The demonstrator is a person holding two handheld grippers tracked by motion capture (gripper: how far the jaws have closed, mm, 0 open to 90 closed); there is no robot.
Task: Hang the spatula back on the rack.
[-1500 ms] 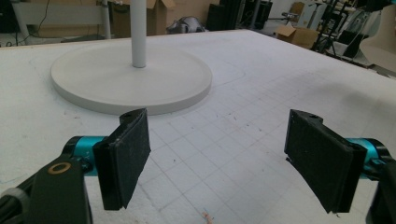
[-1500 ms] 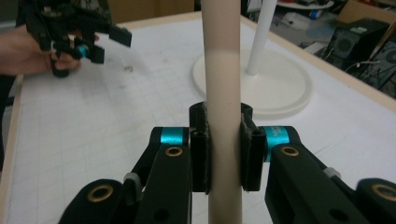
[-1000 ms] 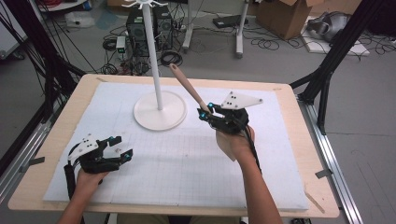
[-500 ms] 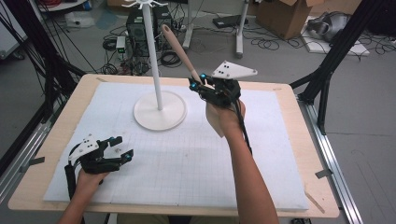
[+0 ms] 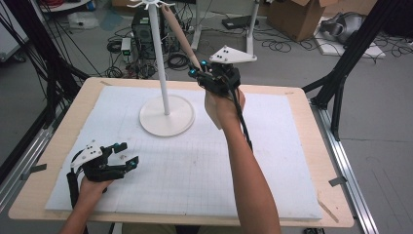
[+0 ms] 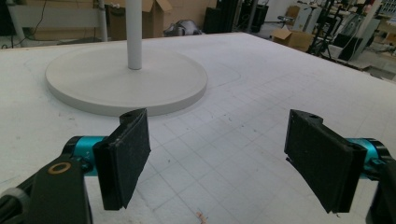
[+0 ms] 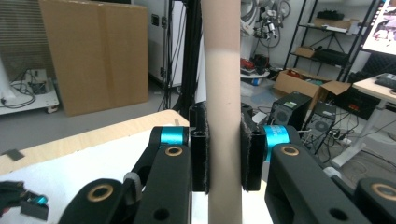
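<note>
A white stand (image 5: 167, 114) with a round base and a tall pole stands on the white mat; its top carries short prongs (image 5: 146, 5). My right gripper (image 5: 197, 73) is raised to the right of the pole, shut on a long tan wooden stick (image 5: 178, 31) that slants up towards the prongs. In the right gripper view the stick (image 7: 223, 93) runs upright between the two pads. My left gripper (image 5: 125, 153) rests low on the mat at the front left, open and holding nothing. Ahead of its jaws in the left gripper view lies the stand's base (image 6: 126, 81).
The mat (image 5: 195, 161) covers a wooden table (image 5: 321, 195). Black frame posts (image 5: 346, 63) stand at the table's sides. Beyond the far edge the floor holds cables, a computer case (image 5: 141, 29) and cardboard boxes (image 5: 297, 14).
My right gripper has risen and moved away from me with the stick, whose upper end now reaches near the stand's top. The left gripper has stayed put.
</note>
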